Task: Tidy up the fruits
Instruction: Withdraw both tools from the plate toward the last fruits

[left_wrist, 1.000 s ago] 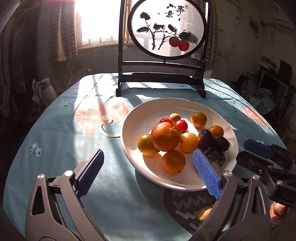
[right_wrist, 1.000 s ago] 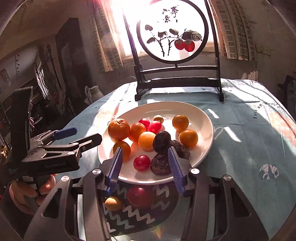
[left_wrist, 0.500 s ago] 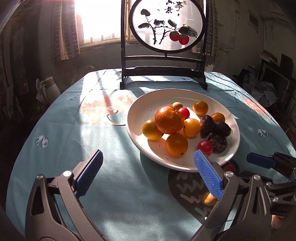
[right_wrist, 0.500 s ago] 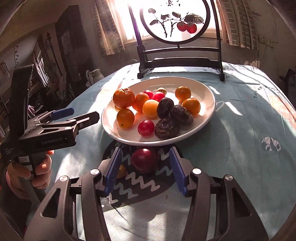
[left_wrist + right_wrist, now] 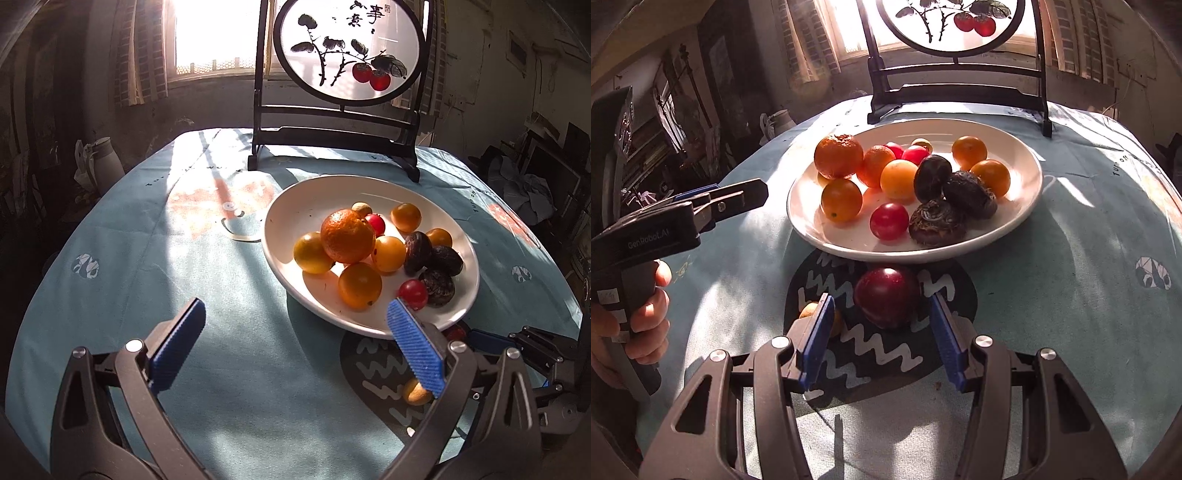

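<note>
Left wrist view: the left gripper hovers over bare cloth, left of the plate; its fingers stand wide apart with nothing between them; it has no part in the present step. The plate holds oranges, small red fruit and dark wrinkled fruit. At the near right, the right gripper sits low by the plate's near rim; the plum shows only as a red sliver behind the blue pad, and a small yellow fruit lies nearer on the dark mat.

Right wrist view: the step in hand appears to be the approach to the plum, one of two fruits not yet on the plate; the right gripper points down at it; its fingers are apart, one on each side of the plum's near half, with no contact visible. The plum rests on the mat, just near of the plate rim; it is round, dark red, glossy and smooth, so it may roll or slip under an off-centre grip. The next move calls for a slight advance so the pads straddle its widest part, then a gentle close and a lift clear of the rim. The yellow fruit lies just left of the left pad; avoid nudging it.
</note>
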Motion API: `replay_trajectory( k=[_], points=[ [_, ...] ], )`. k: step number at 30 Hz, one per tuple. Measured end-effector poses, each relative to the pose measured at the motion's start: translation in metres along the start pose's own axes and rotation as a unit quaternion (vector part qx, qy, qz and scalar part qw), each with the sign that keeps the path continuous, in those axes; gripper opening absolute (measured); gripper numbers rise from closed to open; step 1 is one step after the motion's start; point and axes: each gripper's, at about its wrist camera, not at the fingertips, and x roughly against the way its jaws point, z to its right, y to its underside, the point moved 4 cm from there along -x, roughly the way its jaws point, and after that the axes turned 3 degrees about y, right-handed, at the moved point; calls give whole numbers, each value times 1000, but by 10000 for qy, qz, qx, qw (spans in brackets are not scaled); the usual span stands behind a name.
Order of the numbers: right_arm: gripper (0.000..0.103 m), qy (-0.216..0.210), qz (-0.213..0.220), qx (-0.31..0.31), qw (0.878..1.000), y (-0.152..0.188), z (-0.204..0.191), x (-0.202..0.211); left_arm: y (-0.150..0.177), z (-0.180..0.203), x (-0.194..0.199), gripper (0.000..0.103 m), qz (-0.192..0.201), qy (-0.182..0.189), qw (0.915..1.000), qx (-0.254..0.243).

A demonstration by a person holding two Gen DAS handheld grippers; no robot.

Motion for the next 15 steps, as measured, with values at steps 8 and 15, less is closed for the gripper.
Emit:
replay_trajectory(
  k=[8,15],
  points=[
    [54,66,-41,-97,9999,-7,-2,-12,-1,-5,3,100,-6,72,9999,155],
    [52,66,-152,-224,9996,-7,0,-18,-1,-9,3,100,-26,84,9996,272]
  ],
)
